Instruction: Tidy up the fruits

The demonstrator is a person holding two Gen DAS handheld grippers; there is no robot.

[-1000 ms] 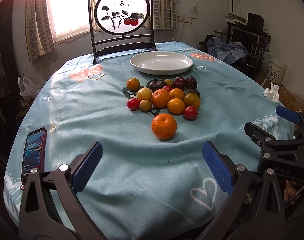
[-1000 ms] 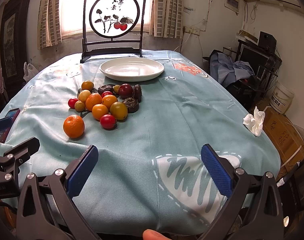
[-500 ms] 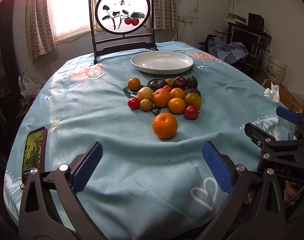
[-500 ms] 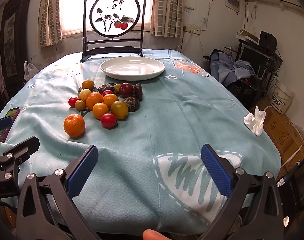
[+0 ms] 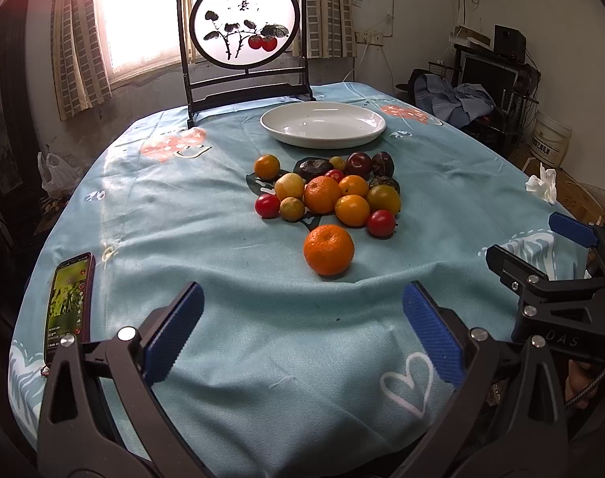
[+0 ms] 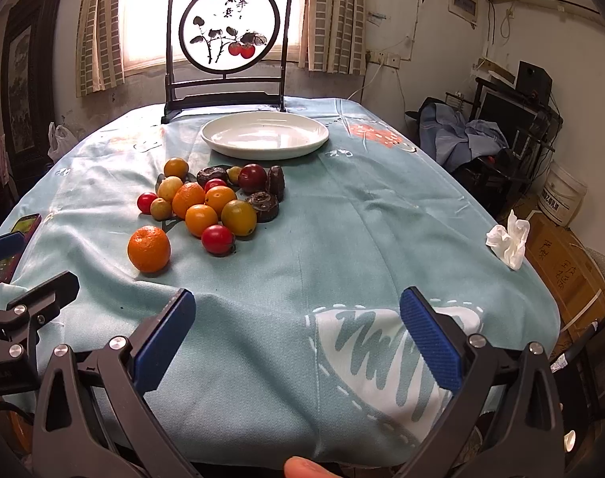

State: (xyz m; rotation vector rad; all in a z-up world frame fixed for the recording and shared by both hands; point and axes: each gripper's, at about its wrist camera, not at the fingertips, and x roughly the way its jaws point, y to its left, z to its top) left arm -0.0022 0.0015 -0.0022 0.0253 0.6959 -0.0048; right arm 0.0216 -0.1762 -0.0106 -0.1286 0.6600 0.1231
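Fruit pile (image 5: 334, 191) hasn't budged on the desk (image 5: 230, 358), plate (image 5: 322, 124) still bare. My left gripper (image 5: 302, 328) and right gripper (image 6: 294, 332) both gape wide, barely creeping closer, so nothing's started.

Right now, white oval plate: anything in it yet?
Empty. The white oval plate shows only bare glazed surface in both views; all the fruit sits on the tablecloth in front of it.
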